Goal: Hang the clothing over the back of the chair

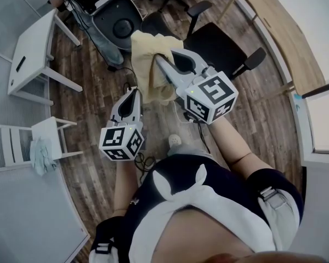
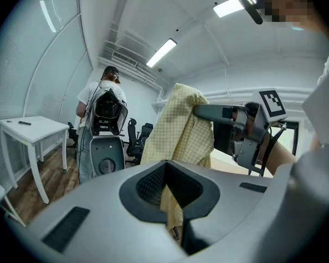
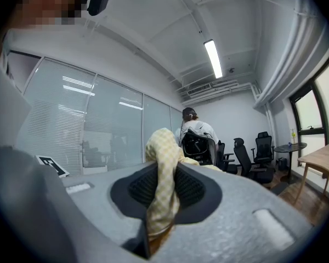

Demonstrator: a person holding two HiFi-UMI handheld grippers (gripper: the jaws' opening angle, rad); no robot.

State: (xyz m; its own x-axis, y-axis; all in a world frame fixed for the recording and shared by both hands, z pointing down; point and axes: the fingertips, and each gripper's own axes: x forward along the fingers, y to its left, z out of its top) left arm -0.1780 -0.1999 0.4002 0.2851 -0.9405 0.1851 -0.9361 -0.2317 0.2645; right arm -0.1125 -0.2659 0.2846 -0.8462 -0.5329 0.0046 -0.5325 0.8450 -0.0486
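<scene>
Gripping: both tongs are clamped on the yellow checked garment [image 1: 145, 51], which hangs in the air between them!
Left tongs [image 1: 134, 93]: clenched on a thin fold of the fabric at the cloth's 7 o'clock edge in the head view. The fold runs straight down through the pads.
Right tongs [image 1: 168, 60]: clenched too, with a thick bunch of the check cloth swelling up above the pads. They ride higher than the left pair.
Garment: bunched and draped, clear of the floor, just at 9 o'clock of the black office chair [image 1: 219, 45]. Can't tell whether it touches the chair.
Chair: seat and armrests show at 1 o'clock in the head view, standing on the wooden floor [image 1: 88, 92].
Around: white counter [image 1: 30, 48] at 10 o'clock; white chair [image 1: 49, 133] with a pale blue cloth [image 1: 41, 155] at 8 o'clock; wooden counter [image 1: 274, 26] at 2 o'clock.
Background: a person [image 2: 101, 89] stands back turned, at 10 o'clock in the left gripper view.
</scene>
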